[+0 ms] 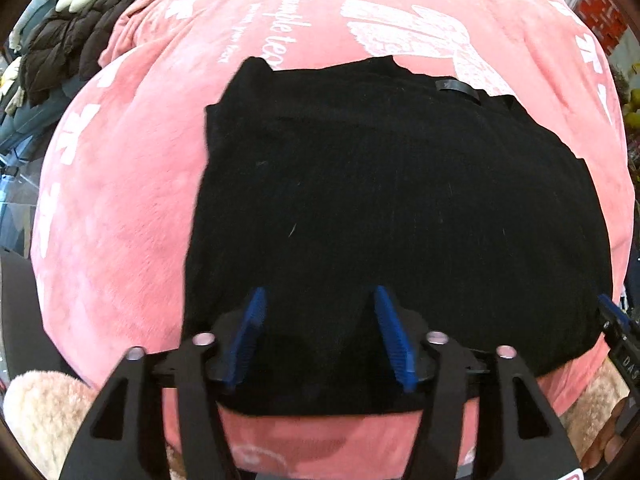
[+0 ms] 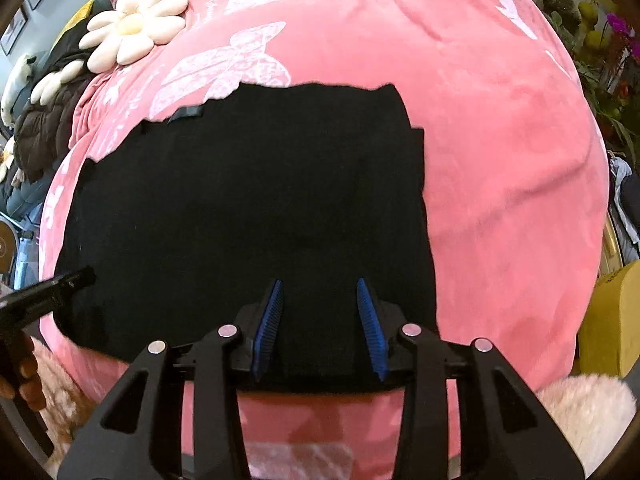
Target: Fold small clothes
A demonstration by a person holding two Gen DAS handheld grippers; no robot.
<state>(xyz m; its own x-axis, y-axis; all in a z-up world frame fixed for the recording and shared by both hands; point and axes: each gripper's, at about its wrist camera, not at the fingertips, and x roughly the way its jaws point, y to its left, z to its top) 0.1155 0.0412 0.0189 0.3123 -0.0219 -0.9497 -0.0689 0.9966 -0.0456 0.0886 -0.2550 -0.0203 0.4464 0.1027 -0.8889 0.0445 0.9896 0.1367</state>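
A black cloth [image 1: 392, 208] [image 2: 248, 216] lies flat and folded on a pink blanket [image 1: 128, 200] [image 2: 512, 184], with a small tag [image 1: 458, 87] [image 2: 186, 113] at its far edge. The left gripper [image 1: 320, 332] hangs over the near left part of the cloth with its blue fingers [image 1: 250, 332] spread wide and nothing between them, and the right gripper [image 2: 320, 328] hangs over the near right part, spread apart too. A white flower pillow [image 2: 134, 28] and a dark puffy coat [image 1: 68, 48] [image 2: 44, 128] sit at the far left of the blanket
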